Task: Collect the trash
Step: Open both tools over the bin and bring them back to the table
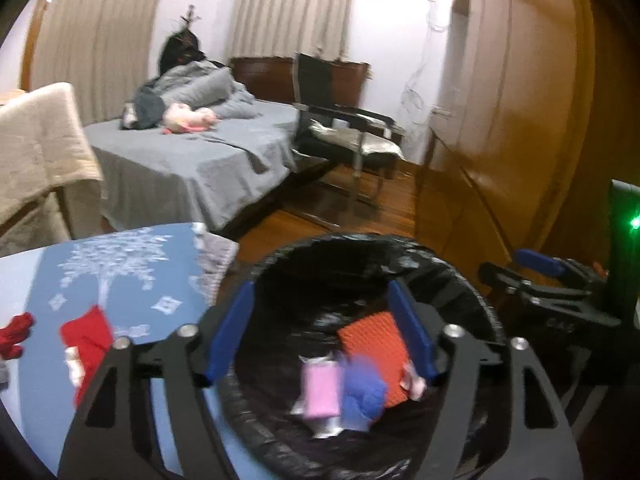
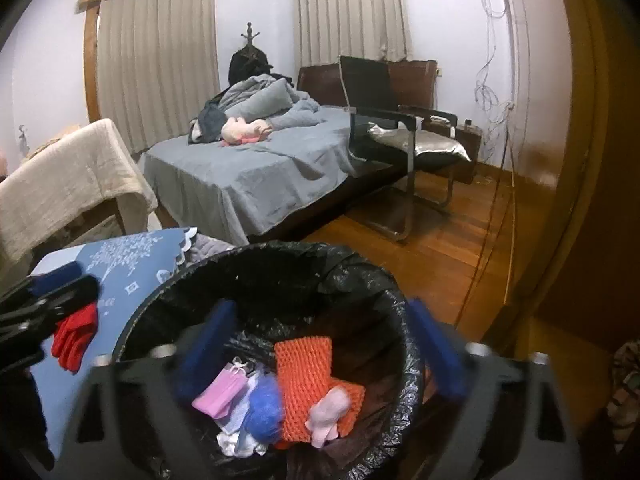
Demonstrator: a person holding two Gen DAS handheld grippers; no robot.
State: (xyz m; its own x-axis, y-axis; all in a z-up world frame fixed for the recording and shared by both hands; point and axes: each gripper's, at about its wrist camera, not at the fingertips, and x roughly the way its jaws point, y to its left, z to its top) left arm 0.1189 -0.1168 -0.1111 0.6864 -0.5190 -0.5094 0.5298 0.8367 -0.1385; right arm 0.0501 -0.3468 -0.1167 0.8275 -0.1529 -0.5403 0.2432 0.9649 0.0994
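A round bin with a black liner [image 1: 360, 240] [image 2: 280, 248] stands beside a table. In it lie an orange knitted piece [image 1: 372, 344] [image 2: 304, 376], a pink packet [image 1: 320, 390] [image 2: 220, 394], a blue fluffy ball [image 1: 362, 394] [image 2: 262, 406] and a pale pink item [image 2: 328, 408]. My left gripper [image 1: 320, 292] hangs open over the bin, nothing between its blue pads. My right gripper [image 2: 320, 312] is also open above the bin and empty. Each gripper shows at the edge of the other's view, the right one [image 1: 552, 280] and the left one [image 2: 48, 292].
A table with a blue tree-patterned cloth [image 1: 120, 272] [image 2: 132, 264] left of the bin carries red cloth pieces [image 1: 86, 336] [image 2: 76, 336]. Behind are a grey bed [image 2: 248, 176], a black chair [image 2: 400, 136], a towel-draped chair [image 2: 60, 184] and a wooden wardrobe [image 1: 520, 120].
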